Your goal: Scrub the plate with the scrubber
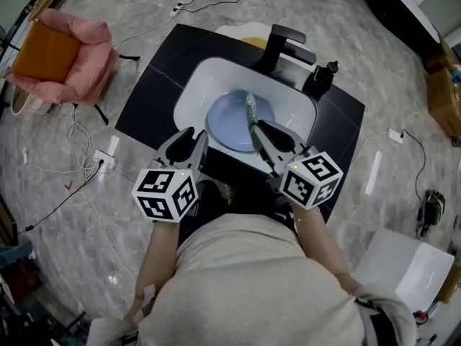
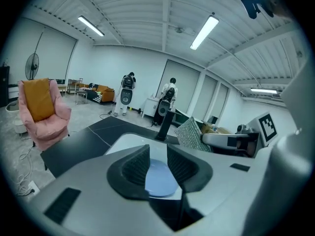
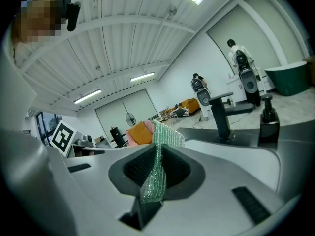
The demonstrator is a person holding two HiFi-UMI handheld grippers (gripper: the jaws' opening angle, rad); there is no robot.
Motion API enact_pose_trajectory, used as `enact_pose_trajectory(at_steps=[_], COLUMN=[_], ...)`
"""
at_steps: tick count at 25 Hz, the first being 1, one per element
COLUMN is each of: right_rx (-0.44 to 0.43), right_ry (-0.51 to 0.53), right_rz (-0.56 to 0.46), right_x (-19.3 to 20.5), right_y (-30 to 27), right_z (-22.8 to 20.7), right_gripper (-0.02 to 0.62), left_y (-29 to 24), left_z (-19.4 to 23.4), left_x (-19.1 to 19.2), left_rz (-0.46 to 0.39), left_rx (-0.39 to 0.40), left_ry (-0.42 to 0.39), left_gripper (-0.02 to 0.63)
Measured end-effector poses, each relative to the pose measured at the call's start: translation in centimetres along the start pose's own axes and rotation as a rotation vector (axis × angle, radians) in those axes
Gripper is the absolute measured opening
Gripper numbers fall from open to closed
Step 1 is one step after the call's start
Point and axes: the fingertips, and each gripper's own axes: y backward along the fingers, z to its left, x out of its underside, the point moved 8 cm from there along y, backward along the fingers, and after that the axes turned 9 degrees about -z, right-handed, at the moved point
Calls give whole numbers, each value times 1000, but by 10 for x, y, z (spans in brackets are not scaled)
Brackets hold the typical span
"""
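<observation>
Apparently the scrubbing has not really begun, or is only at its start. The blue plate (image 1: 234,121) lies flat in the white sink (image 1: 198,85), near the middle of the head view, and I see no foam or water on it. The right gripper (image 1: 261,130) has its jaws closed on the green scrubber (image 1: 251,114), which reaches out over the middle of the plate; whether it touches the plate I cannot tell. The left gripper (image 1: 194,141) is at the left rim of the plate with its jaws partly apart and nothing between the pads; in its own view the plate shows only beyond the gap. I judge that pressing down the scrubber and rubbing the surface remain to be done.
</observation>
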Motion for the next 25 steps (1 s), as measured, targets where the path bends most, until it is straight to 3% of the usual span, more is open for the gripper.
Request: enact_pose_trajectory(at_steps=[10,19,25], right_rx=[43,167,258], right_ry=[-23,-76,-55], right_rz=[10,7,48], right_x=[9,20,32], right_y=[-5,-19,-22], right_z=[-17,-34,-47], right_gripper=[55,55,55], left_y=[-24,-72,-100], left_z=[11,36,61], left_x=[3,-5,-7], left_rz=[86,206,258], left_rx=[2,87,128], left_ry=[-18,-62,-61], left_gripper=[110,110,110])
